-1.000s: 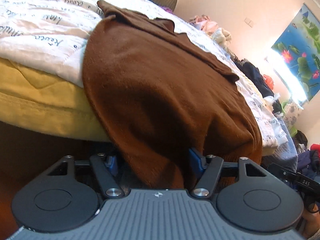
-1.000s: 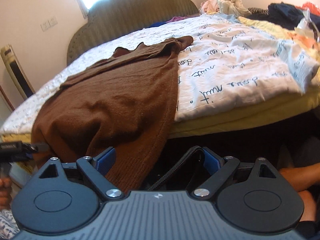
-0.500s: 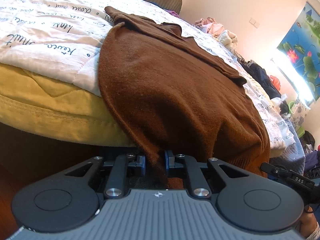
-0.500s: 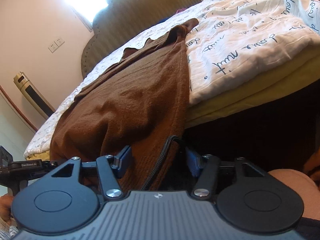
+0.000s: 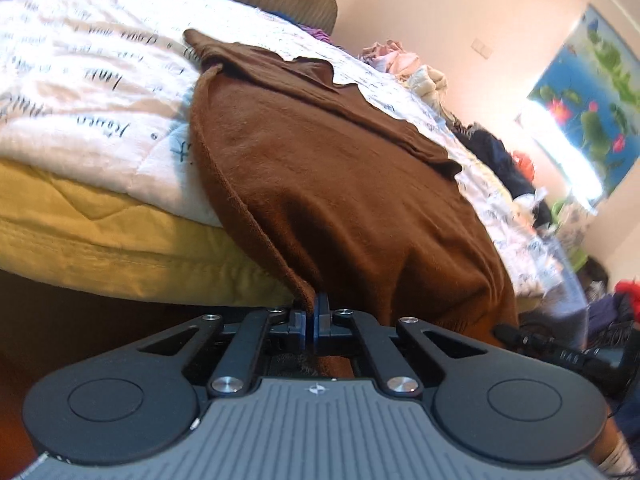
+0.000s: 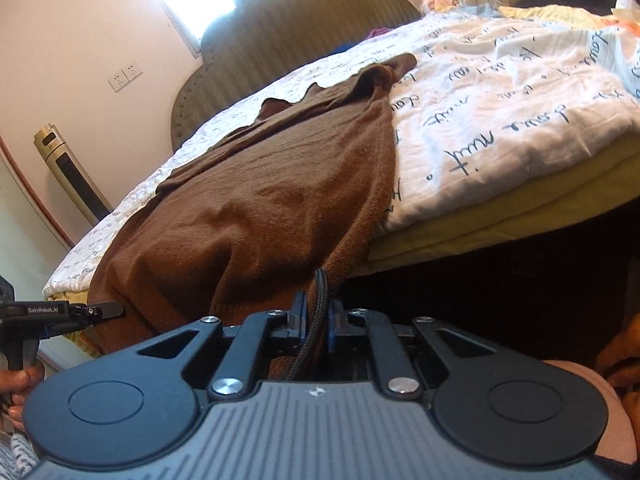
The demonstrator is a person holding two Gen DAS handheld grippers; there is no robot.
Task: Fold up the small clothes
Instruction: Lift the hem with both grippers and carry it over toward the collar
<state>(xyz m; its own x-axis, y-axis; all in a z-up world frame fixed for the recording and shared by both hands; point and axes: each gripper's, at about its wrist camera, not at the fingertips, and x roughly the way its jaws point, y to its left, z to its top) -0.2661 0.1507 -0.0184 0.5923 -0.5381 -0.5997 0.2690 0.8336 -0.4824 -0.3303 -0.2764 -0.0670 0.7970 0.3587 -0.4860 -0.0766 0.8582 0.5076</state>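
Observation:
A brown knit garment (image 5: 344, 184) lies along the bed and hangs over its near edge; it also shows in the right wrist view (image 6: 260, 208). My left gripper (image 5: 311, 312) is shut on the garment's hanging hem at its left corner. My right gripper (image 6: 318, 312) is shut on the hem's right corner, with a black braided cable (image 6: 312, 320) caught between the fingers too. The left gripper (image 6: 104, 310) shows at the garment's far corner in the right wrist view.
The bed has a white quilt with script print (image 5: 88, 92) over a yellow blanket (image 5: 120, 240) and a dark headboard (image 6: 288, 36). Piles of clothes (image 5: 404, 64) lie at the far side. A tower fan (image 6: 68, 172) stands by the wall.
Both grippers closed from open onto the hanging hem, the left first, then the right. Both views tilted up slightly toward the bed.

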